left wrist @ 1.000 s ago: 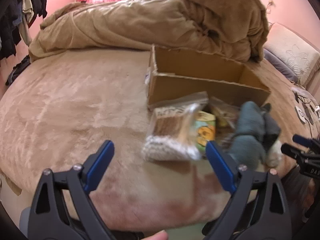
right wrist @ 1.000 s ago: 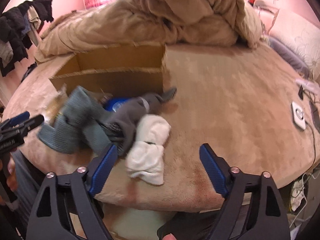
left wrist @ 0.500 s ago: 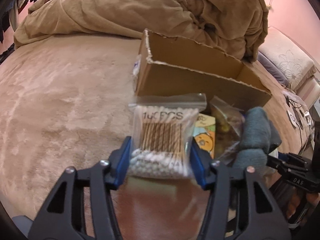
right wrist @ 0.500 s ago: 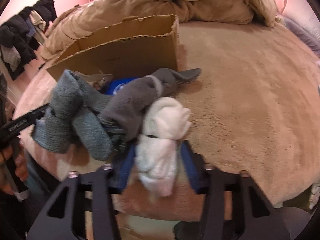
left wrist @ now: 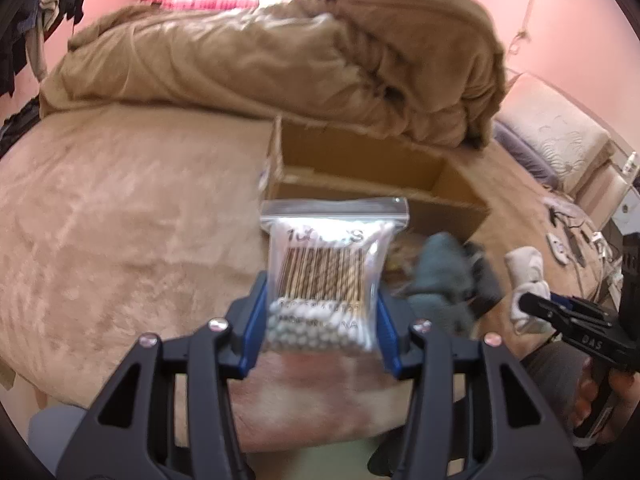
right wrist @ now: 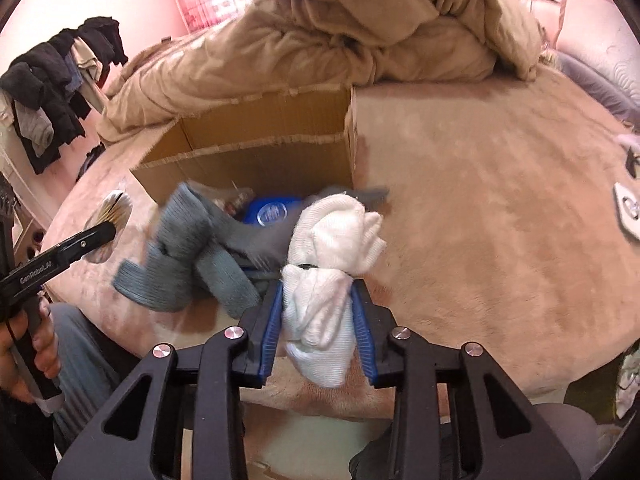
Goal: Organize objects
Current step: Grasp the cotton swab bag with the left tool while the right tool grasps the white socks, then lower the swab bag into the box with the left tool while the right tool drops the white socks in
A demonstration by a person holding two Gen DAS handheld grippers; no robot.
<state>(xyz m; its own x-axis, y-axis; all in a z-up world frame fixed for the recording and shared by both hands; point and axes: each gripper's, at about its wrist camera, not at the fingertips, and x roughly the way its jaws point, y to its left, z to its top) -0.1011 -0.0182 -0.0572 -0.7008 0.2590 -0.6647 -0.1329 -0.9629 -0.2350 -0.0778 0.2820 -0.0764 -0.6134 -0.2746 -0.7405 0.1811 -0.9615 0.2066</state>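
Note:
My left gripper is shut on a clear zip bag of cotton swabs and holds it above the bed, in front of an open cardboard box. My right gripper is shut on a bundled pair of white socks, lifted off the bed. Grey-blue socks and a dark grey sock lie in a pile before the box. A blue lid shows among them. The white socks also show in the left wrist view.
A crumpled tan duvet is heaped behind the box on the tan bed cover. Pillows lie at right. Clothes hang on a rack at left. Chargers and cables lie at the bed's right edge.
Both grippers closed on their objects and lifted them: the left took the cotton swab bag, the right took the white socks. Both now sit higher above the bed.

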